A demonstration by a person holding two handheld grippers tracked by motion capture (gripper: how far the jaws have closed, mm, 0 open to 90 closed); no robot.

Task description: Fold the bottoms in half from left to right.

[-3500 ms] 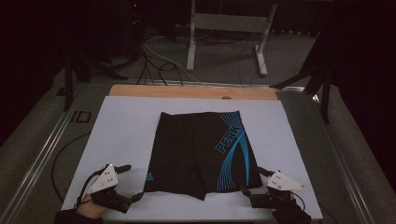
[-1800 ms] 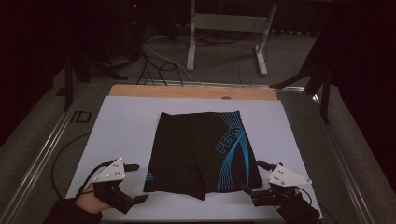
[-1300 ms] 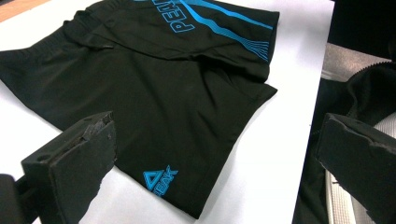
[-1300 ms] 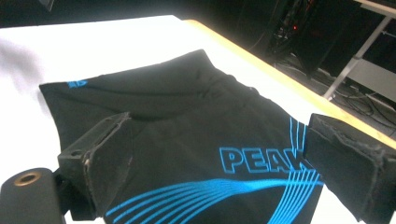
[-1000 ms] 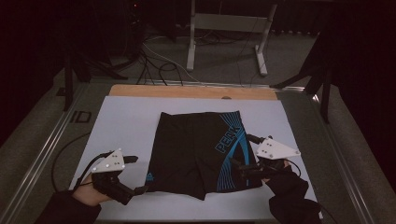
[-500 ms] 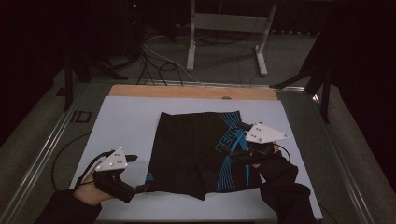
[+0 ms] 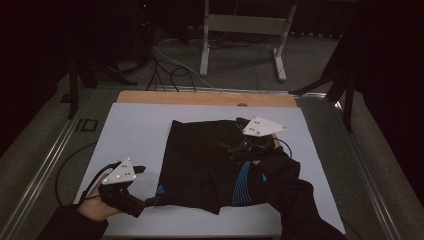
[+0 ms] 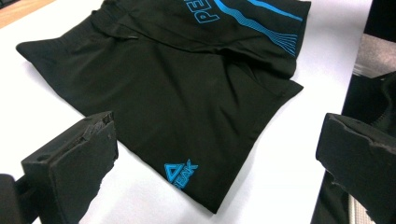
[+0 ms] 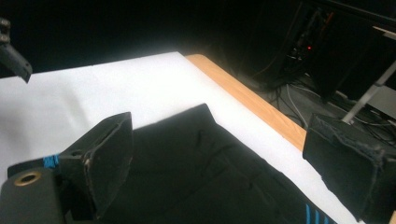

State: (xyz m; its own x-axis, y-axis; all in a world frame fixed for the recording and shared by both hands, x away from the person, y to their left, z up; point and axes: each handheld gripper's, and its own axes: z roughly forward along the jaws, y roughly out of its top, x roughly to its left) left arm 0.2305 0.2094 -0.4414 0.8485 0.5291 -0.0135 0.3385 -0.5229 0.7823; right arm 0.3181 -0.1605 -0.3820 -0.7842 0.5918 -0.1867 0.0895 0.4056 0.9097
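Black shorts (image 7: 200, 160) with blue stripes and a blue PEAK logo lie flat on the white table top (image 7: 135, 130). My left gripper (image 7: 142, 187) rests at the shorts' near left corner, jaws wide open, and the logo corner of the shorts (image 8: 187, 93) lies between and beyond them. In its own view the left gripper (image 8: 215, 154) holds nothing. My right gripper (image 7: 231, 150) hovers over the far right part of the shorts, pointing left. Its jaws stand wide apart in the right gripper view (image 9: 219, 154), with the shorts (image 9: 201, 177) below. A dark sleeve (image 7: 290, 195) hides the shorts' near right side.
A wooden strip (image 7: 200, 98) runs along the table's far edge. Beyond it on the floor are a metal stand (image 7: 240, 30) and loose cables (image 7: 170, 65). A metal rail (image 7: 45, 165) borders the table's left side.
My right gripper has travelled from the table's near right corner up and left, over the shorts. The left gripper has shifted only slightly by the near left corner.
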